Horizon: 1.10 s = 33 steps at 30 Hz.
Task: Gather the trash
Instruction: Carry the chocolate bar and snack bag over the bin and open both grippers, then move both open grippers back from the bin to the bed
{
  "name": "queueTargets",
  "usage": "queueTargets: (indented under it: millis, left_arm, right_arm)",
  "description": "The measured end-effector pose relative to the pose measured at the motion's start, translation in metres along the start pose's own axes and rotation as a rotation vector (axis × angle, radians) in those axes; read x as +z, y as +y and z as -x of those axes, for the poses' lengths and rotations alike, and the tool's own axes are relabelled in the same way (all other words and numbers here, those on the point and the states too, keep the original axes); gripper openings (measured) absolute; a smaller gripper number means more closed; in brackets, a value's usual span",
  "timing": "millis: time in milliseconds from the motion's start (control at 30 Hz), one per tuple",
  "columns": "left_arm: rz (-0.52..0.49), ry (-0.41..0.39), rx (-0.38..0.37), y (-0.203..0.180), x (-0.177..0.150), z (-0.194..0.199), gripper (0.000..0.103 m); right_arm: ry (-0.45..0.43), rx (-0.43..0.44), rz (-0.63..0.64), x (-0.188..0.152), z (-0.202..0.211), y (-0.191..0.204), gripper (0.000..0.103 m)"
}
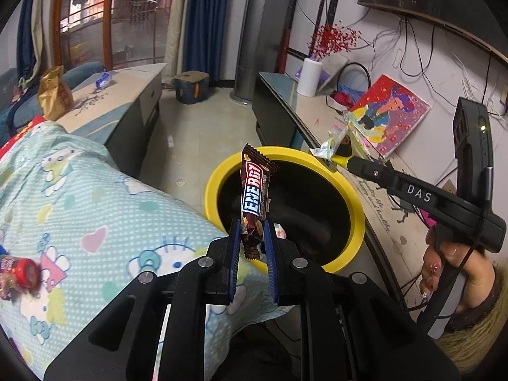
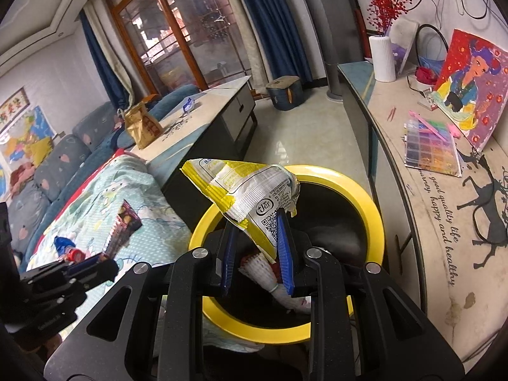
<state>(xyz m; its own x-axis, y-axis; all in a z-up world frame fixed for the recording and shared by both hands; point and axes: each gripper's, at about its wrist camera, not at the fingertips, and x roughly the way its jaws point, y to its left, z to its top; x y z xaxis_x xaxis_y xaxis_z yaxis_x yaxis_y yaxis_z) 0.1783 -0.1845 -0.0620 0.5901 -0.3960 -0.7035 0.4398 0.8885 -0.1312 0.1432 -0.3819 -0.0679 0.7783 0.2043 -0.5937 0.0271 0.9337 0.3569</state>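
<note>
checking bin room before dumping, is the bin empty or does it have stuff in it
Not empty: the bin already holds white foam netting and other wrappers at the bottom.

Both of my views are evenly and fairly dimly lit by indoor light; the window (image 2: 177, 47) behind is dark with reddish reflections. The floor (image 2: 285, 146) shows a pale sheen. Straight lines bend hard toward the rims, and the corners go black. The small red-capped bottle (image 1: 19, 274) at the left edge is smeared; the centre stays sharp.
</note>
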Motion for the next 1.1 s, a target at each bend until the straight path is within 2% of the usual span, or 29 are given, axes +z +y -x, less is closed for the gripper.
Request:
queueTargets:
  millis: [367,600,633,667,733,833,933,1100]
  left_arm:
    - [-0.023,0.049,-0.027,-0.016,-0.001,-0.037,0.015]
    - [-0.029,0.050,-0.037,-0.019,0.009,-0.054,0.016]
    - [-0.029,0.046,-0.031,-0.019,0.011,-0.056,0.025]
    - [-0.023,0.042,-0.012,-0.016,0.012,-0.058,0.050]
    - [0.012,0.027,0.005,-0.008,0.015,-0.059,0.078]
    - [0.046,0.013,0.008,0.001,0.015,-0.052,0.078]
    - [0.063,-0.001,0.051,0.010,0.011,-0.040,0.093]
    - [0.113,-0.037,0.094,0.025,0.002,-0.013,0.094]
  right_arm:
    - [0.017,-0.016,-0.011,0.001,-0.006,-0.019,0.018]
    - [0.022,-0.022,-0.021,0.002,-0.006,-0.025,0.020]
    - [0.021,-0.027,-0.022,0.003,-0.007,-0.026,0.020]
    - [0.014,-0.036,-0.025,0.003,-0.006,-0.027,0.024]
    - [0.008,-0.040,-0.038,0.003,-0.005,-0.028,0.042]
    - [0.002,-0.051,-0.034,0.002,-0.003,-0.027,0.049]
    - [0.001,-0.057,-0.027,0.001,-0.003,-0.024,0.054]
    - [-0.003,-0.046,0.007,-0.001,-0.002,-0.009,0.055]
